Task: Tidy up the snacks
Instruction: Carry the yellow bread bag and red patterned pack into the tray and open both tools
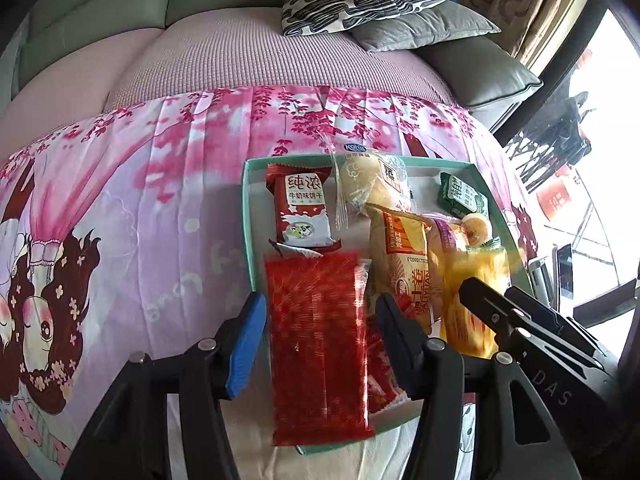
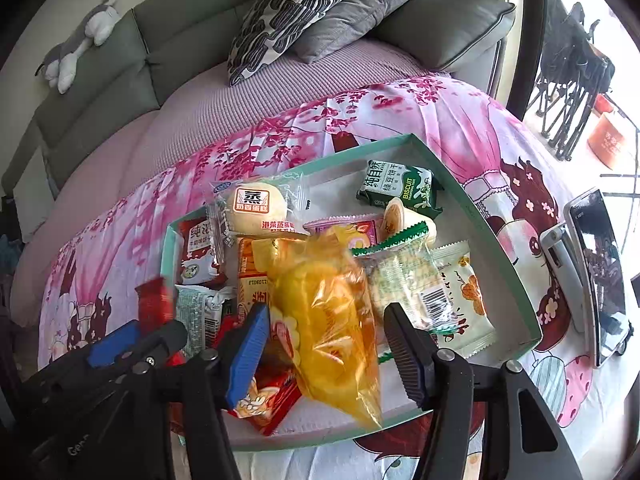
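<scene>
1. Snacks fill the shallow teal cardboard tray [image 2: 500,236] on the pink floral bedsheet [image 1: 140,184]; two packets are blurred between the claws, apparently dropping in.
2. The left claw [image 1: 320,332] is spread, its blue pad [image 1: 248,344] clear of the red translucent plastic packet [image 1: 320,344], which hangs over the tray's near rim. I judge it just let go.
3. The right claw [image 2: 326,354] is likewise spread around the yellow transparent crinkly bag [image 2: 324,320], not pinching it.
4. Keep both claws wide and lift straight, so no film snags.
5. Nudge the red packet further in; it may tip out.
6. Avoid crowding the white steamed-cake packet [image 2: 256,204].
</scene>
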